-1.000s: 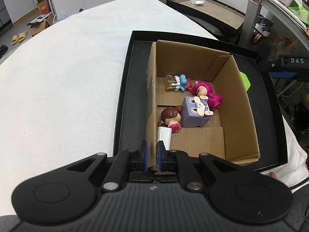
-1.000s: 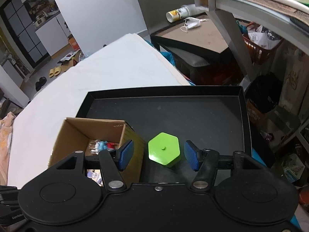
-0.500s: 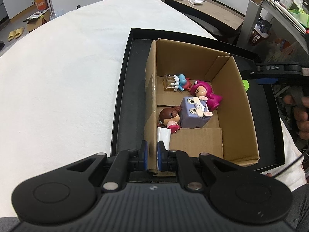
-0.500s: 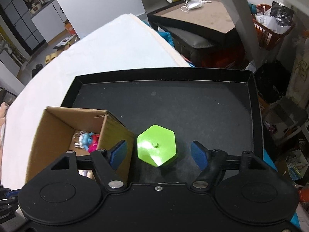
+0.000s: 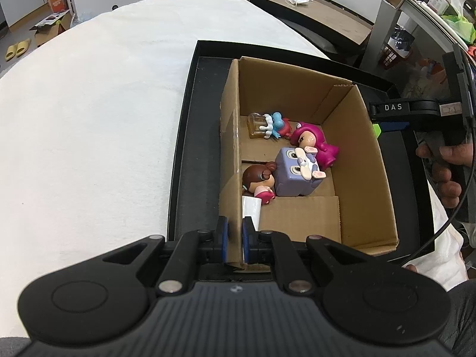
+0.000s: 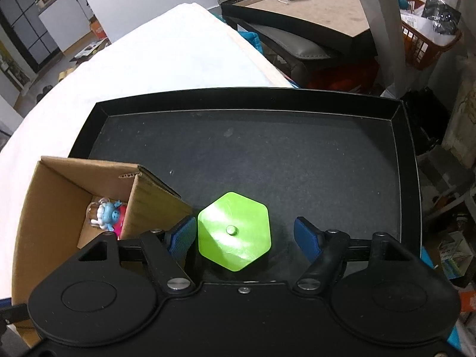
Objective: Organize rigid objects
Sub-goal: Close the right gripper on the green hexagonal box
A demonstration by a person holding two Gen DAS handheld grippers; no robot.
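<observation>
A cardboard box stands in a black tray. Inside lie a pink-haired figurine, a purple cube toy, a brown-haired doll and a small blue figure. My left gripper is shut on the box's near left wall. A green hexagonal block sits on the tray right of the box; a sliver of it shows in the left wrist view. My right gripper is open, its fingers on either side of the block, not touching it.
The tray lies on a white cloth-covered table. A dark low table with a cup and a mask stands behind. A metal shelf leg and an orange basket are at the right.
My right gripper has come lower and closer, so the green block lies deeper between its wider-open fingers. The left gripper keeps its hold on the box wall.
</observation>
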